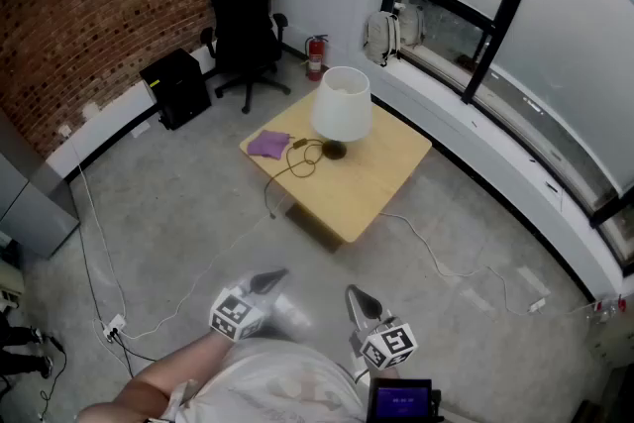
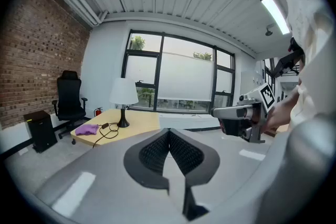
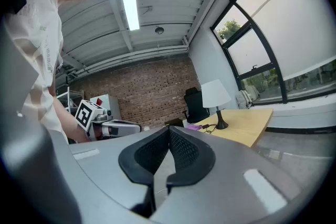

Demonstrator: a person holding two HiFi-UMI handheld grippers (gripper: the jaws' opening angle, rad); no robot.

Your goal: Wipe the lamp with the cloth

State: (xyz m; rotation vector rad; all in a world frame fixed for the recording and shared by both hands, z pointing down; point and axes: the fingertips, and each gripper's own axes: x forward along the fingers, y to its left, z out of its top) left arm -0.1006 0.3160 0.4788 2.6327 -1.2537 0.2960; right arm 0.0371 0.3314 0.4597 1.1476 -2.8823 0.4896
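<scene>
Lamp [image 1: 342, 104] stands upright near the middle of the pale wooden table [image 1: 381, 178]. From above, its white tapered shade hides most of the dark stem and base. The purple cloth [image 1: 268, 145], soft and crumpled, lies just beside the lamp, with the black cord [image 1: 297, 163] looped between them. Your left gripper [image 1: 269, 282] is blurred and well apart from the lamp, its ribbed black jaws pressed together on nothing. Your right gripper [image 1: 359, 300] is the same, jaws together and empty.

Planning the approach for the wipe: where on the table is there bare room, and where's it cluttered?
Bare: the table from the lamp out to its near and right corners in the head view. Crowded: the left corner, where the purple cloth, black cord and lamp base sit close together.
</scene>
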